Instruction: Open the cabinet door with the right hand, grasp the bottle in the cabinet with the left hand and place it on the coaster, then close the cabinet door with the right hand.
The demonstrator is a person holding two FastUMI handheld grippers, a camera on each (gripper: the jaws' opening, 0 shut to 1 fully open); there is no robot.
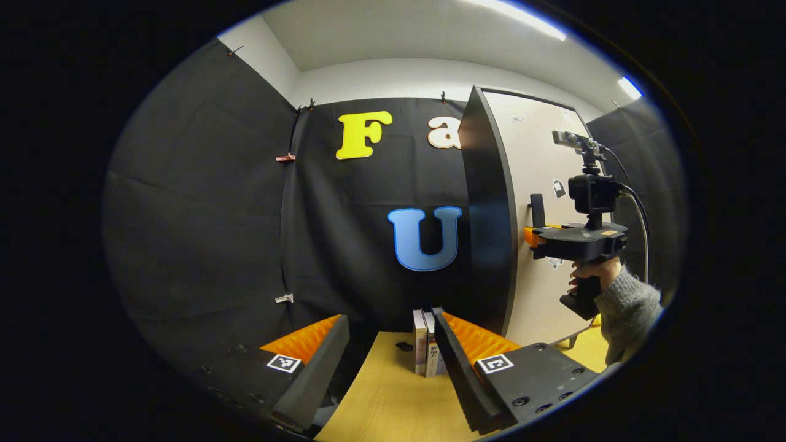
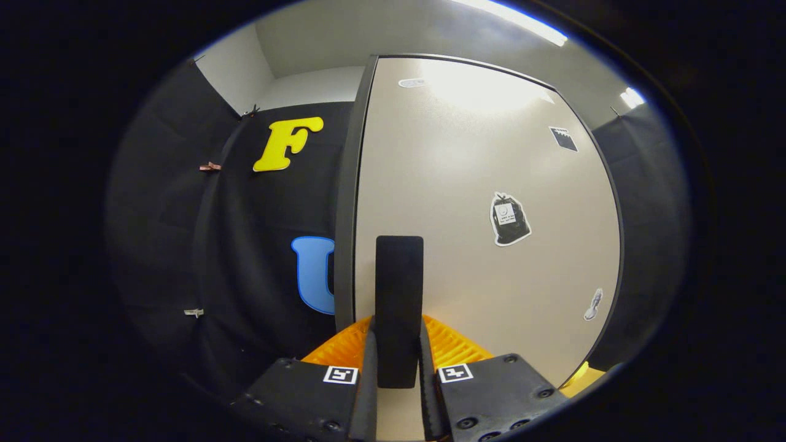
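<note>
Your right gripper (image 2: 398, 362) is clamped on the cabinet door's black handle (image 2: 399, 288), both fingers pinching it, with the beige cabinet door (image 2: 491, 184) filling the view from 12 to 3 o'clock. Your left gripper (image 1: 387, 362) hangs spread wide with nothing in it over the yellow table (image 1: 387, 399), a few upright books (image 1: 427, 350) dead ahead. In the left gripper view the door sits at 2 o'clock; can't see the bottle, so no telling where it is.

Cabinet door (image 1: 540, 202) shut, blocks interior; books (image 1: 428, 344) upright on table (image 1: 393, 399).
</note>
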